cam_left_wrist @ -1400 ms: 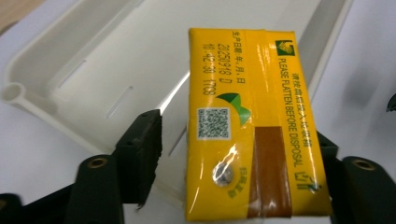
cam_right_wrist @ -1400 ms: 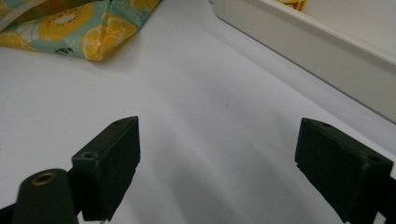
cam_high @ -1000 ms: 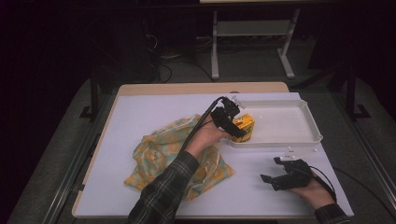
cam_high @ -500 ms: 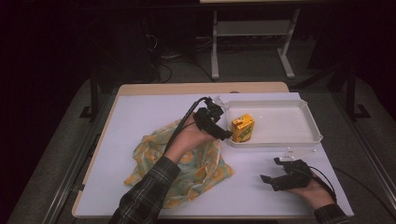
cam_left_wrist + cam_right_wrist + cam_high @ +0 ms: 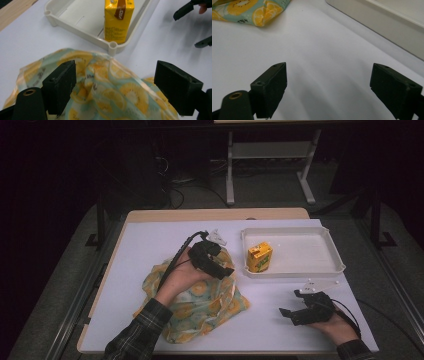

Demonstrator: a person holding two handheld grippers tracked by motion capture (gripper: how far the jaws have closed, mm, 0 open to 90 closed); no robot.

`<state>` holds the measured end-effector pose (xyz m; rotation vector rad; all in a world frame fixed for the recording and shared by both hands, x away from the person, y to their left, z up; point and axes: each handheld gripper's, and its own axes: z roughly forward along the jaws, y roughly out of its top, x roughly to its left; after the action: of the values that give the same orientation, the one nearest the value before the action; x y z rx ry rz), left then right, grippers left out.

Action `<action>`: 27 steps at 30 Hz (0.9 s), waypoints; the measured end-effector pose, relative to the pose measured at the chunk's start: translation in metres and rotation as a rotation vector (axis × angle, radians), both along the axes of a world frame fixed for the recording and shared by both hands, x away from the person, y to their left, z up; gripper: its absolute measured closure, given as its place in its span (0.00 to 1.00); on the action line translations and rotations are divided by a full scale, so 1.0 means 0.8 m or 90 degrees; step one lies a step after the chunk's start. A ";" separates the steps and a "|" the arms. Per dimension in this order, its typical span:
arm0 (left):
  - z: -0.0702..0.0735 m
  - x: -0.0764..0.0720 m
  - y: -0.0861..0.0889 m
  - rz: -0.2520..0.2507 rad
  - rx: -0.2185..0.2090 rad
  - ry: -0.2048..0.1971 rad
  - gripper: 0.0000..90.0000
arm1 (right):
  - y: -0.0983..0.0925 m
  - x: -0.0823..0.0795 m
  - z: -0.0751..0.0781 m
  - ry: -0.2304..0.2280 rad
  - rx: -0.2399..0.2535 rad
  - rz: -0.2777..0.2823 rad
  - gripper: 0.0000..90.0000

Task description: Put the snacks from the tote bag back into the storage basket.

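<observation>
A: Carton (image 5: 259,257) upright in the near left corner of the tray (image 5: 332,265), released. Your left gripper (image 5: 216,265) has drawn back from it over the cloth (image 5: 200,307); its jaws have just been opening and stand wide, empty.

B: So placement looks done. Your right gripper (image 5: 300,307) rests near the table's (image 5: 150,240) front right corner, jaws spread, holding nothing.

A: Left gripper view gives the carton's printed face; the high view places both hands.

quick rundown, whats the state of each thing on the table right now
juice carton: upright in the tray's near left corner, free of both grippers
tray: holds just the carton
fruit-print cloth: crumpled in a heap on the table
left gripper: open above the cloth, jaws have just been opening, nothing between them
right gripper: open, resting on the table
</observation>
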<state>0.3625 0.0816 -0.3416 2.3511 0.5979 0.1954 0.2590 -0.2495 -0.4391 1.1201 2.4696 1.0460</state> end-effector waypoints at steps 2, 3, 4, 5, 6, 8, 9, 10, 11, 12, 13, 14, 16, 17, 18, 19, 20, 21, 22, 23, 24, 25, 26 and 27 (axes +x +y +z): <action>-0.001 -0.004 0.007 0.003 -0.009 0.002 0.19 | 0.000 0.000 0.000 -0.001 0.000 -0.001 0.15; -0.001 -0.006 0.011 0.001 -0.009 0.000 0.20 | 0.000 0.000 0.000 -0.001 0.000 -0.001 0.15; -0.002 -0.008 0.014 0.002 -0.012 -0.002 0.20 | 0.000 0.000 0.000 -0.002 0.000 -0.001 0.15; -0.003 -0.011 0.019 0.005 -0.013 -0.003 0.19 | 0.000 0.000 0.001 -0.002 -0.002 0.000 0.15; -0.004 -0.012 0.022 0.006 -0.013 -0.006 0.20 | 0.000 0.000 0.001 0.000 0.000 0.001 0.15; -0.005 -0.017 0.031 0.007 -0.014 -0.007 0.20 | -0.001 0.000 0.004 0.006 -0.001 -0.004 0.15; -0.006 -0.019 0.037 0.009 -0.014 -0.007 0.19 | -0.001 0.000 0.006 0.009 0.000 -0.004 0.15; -0.007 -0.021 0.041 0.013 -0.014 -0.005 0.20 | -0.002 0.001 0.008 0.006 0.005 -0.001 0.15; -0.008 -0.023 0.046 0.015 -0.014 -0.009 0.19 | -0.002 0.002 0.010 0.008 0.003 -0.001 0.15; -0.009 -0.025 0.051 0.016 -0.014 -0.010 0.20 | -0.002 0.002 0.013 0.011 0.007 -0.004 0.15; -0.010 -0.027 0.055 0.021 -0.016 -0.006 0.20 | -0.002 0.004 0.015 0.010 0.008 -0.001 0.15; -0.010 -0.028 0.060 0.021 -0.011 -0.009 0.20 | -0.003 0.005 0.017 0.010 0.006 -0.003 0.16; -0.010 -0.033 0.070 0.026 -0.011 -0.011 0.19 | -0.002 0.008 0.020 0.011 0.007 -0.007 0.17; -0.010 -0.035 0.075 0.028 -0.012 -0.015 0.20 | -0.002 0.009 0.021 0.011 0.004 -0.007 0.19; -0.011 -0.037 0.080 0.033 -0.012 -0.017 0.20 | -0.002 0.010 0.022 0.007 0.004 -0.009 0.21; -0.011 -0.040 0.085 0.034 -0.012 -0.020 0.20 | -0.002 0.012 0.024 0.006 0.006 -0.009 0.22; -0.011 -0.042 0.090 0.038 -0.016 -0.018 0.19 | -0.001 0.012 0.026 0.006 0.008 -0.011 0.23; -0.012 -0.044 0.096 0.040 -0.018 -0.019 0.20 | -0.002 0.014 0.028 0.002 0.005 -0.008 0.25; -0.013 -0.047 0.101 0.044 -0.020 -0.018 0.20 | -0.001 0.015 0.029 0.001 0.009 -0.009 0.28; -0.013 -0.050 0.107 0.046 -0.020 -0.018 0.19 | -0.001 0.016 0.031 0.000 0.014 -0.010 0.30; -0.014 -0.052 0.113 0.049 -0.022 -0.021 0.20 | -0.002 0.017 0.033 0.002 0.015 -0.011 0.32; -0.014 -0.056 0.119 0.056 -0.024 -0.019 0.20 | -0.002 0.019 0.034 -0.004 0.019 -0.011 0.34; -0.015 -0.059 0.125 0.058 -0.026 -0.024 0.20 | -0.002 0.020 0.036 -0.007 0.023 -0.010 0.37; -0.015 -0.062 0.131 0.062 -0.028 -0.028 0.20 | -0.002 0.021 0.038 -0.006 0.023 -0.006 0.41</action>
<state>0.3127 0.1863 -0.3538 2.2720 0.6891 0.2738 0.2756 -0.2513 -0.4090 1.1352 2.4450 1.0953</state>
